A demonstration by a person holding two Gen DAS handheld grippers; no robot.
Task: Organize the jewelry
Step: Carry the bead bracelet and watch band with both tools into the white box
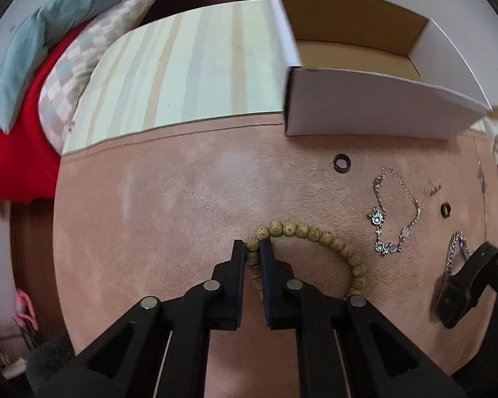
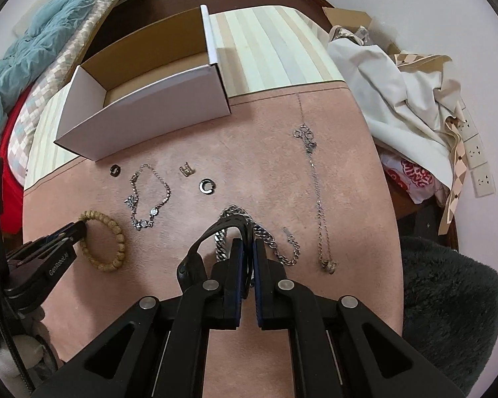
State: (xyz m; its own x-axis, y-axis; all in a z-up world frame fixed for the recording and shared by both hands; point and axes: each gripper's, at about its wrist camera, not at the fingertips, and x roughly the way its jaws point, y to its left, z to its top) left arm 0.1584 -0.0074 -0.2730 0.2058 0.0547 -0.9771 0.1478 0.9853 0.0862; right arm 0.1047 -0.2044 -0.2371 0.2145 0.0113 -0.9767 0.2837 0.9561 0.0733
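Note:
My left gripper (image 1: 252, 252) is shut on the tan wooden bead bracelet (image 1: 318, 232), which lies on the pink suede mat (image 1: 182, 199); the bracelet also shows in the right wrist view (image 2: 113, 242). My right gripper (image 2: 247, 248) is shut on a black strap loop (image 2: 215, 229) that lies over a heavy silver chain (image 2: 269, 238). An open white cardboard box (image 1: 365, 99) stands at the mat's far edge, also in the right wrist view (image 2: 142, 116). A thin silver bracelet with flower charms (image 2: 146, 195), two dark rings (image 2: 206, 186) and a long thin necklace (image 2: 318, 199) lie on the mat.
A small gold earring (image 2: 186, 169) lies near the box. A striped table top (image 1: 182, 73) lies beyond the mat. Bedding (image 1: 33, 66) is piled at the left, cream cloth (image 2: 398, 83) at the right, and a dark furry seat (image 2: 448, 315) at the lower right.

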